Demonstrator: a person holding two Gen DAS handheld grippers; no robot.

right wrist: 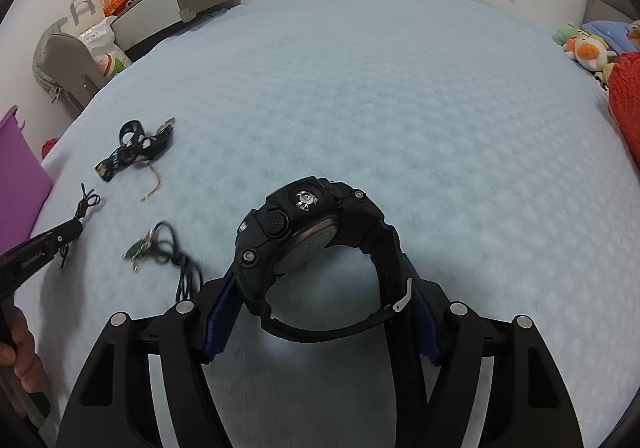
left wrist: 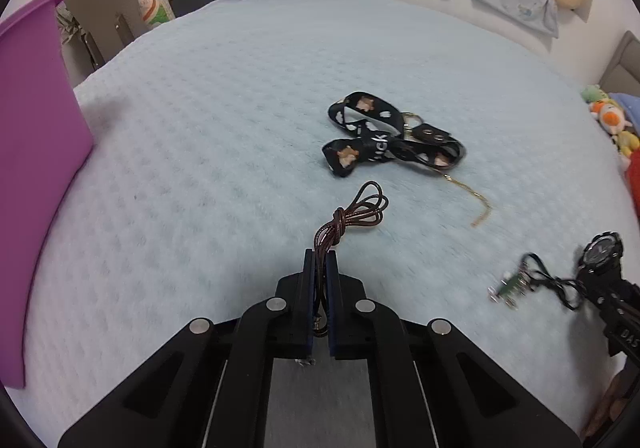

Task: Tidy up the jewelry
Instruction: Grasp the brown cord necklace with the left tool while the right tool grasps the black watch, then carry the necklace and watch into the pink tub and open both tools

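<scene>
My left gripper (left wrist: 320, 256) is shut on a brown cord necklace (left wrist: 360, 211); its knotted loops stick out past the fingertips above the light blue blanket (left wrist: 200, 127). My right gripper (right wrist: 320, 282) grips a chunky black wristwatch (right wrist: 304, 224), the strap pressed between both blue pads (right wrist: 222, 308) and the face turned sideways. The watch (left wrist: 602, 254) also shows at the right edge of the left wrist view. A black patterned lanyard (left wrist: 384, 135), a thin gold chain (left wrist: 476, 207) and a black cord with a green pendant (left wrist: 516, 284) lie on the blanket.
A purple container (left wrist: 32, 167) stands at the bed's left edge, close to the left gripper. Plush toys (right wrist: 588, 47) and a red cushion (right wrist: 626, 107) sit at the right. A grey bedside unit (right wrist: 180, 3) and a chair (right wrist: 64, 59) stand beyond the bed.
</scene>
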